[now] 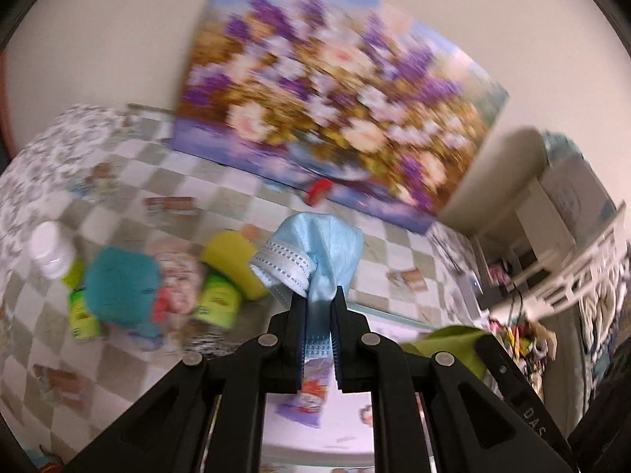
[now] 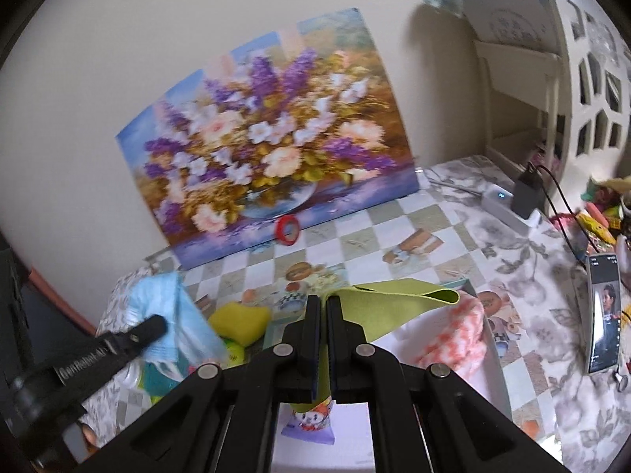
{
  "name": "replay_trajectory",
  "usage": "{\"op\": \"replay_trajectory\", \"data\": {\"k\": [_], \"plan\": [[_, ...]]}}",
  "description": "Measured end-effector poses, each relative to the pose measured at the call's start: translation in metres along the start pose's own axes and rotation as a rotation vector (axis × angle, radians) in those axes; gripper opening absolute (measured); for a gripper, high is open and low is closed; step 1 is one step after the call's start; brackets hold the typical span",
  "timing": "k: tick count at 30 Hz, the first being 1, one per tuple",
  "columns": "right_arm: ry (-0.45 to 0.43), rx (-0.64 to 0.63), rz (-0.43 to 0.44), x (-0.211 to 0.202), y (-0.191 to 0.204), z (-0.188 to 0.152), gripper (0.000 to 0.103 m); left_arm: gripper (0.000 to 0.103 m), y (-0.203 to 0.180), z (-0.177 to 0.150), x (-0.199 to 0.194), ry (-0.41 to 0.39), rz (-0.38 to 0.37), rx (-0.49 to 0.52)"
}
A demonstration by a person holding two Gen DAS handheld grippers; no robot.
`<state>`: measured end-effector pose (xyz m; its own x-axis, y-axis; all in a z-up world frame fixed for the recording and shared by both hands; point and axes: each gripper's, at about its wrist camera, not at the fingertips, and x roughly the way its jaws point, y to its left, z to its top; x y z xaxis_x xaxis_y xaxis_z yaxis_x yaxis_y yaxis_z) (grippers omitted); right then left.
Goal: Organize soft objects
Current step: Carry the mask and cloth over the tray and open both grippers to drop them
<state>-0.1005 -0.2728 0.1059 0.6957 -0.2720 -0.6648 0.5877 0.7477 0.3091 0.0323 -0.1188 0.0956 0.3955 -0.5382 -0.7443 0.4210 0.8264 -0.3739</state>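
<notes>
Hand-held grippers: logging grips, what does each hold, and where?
Left hand-held gripper pinches the blue face mask at one end; right hand-held gripper pinches the green cloth near one end.

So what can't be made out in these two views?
- Left wrist view: motion blur smears the items behind the light blue cloth held by the left gripper; green bottle labels unreadable.
- Right wrist view: the right gripper hides the rest of the green cloth and most of the white box.

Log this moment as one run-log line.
left gripper: shut on blue face mask | right gripper: shut on green cloth | both lifted
</notes>
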Motion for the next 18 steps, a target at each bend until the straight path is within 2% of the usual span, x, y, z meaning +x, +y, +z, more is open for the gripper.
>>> {"op": "replay_trajectory", "data": {"k": [2, 7, 10, 13, 18], "plan": [[0.013, 0.014, -0.041, 0.009, -0.006, 0.007, 0.004, 0.011, -0.011, 0.000, 0.014, 0.019, 0.001, 0.028], [0.087, 0.065, -0.071, 0.042, -0.027, 0.008, 0.004, 0.011, -0.029, -0.007, 0.067, 0.114, -0.017, 0.092], [0.126, 0.088, -0.103, 0.053, -0.038, 0.003, 0.004, 0.011, -0.035, -0.016, 0.100, 0.213, -0.061, 0.104], [0.134, 0.082, -0.134, 0.056, -0.045, 0.001, 0.004, 0.011, -0.040, -0.027, 0.118, 0.278, -0.092, 0.115], [0.165, 0.045, -0.186, 0.066, -0.049, -0.005, 0.004, 0.011, -0.040, -0.041, 0.141, 0.329, -0.053, 0.144]]}}
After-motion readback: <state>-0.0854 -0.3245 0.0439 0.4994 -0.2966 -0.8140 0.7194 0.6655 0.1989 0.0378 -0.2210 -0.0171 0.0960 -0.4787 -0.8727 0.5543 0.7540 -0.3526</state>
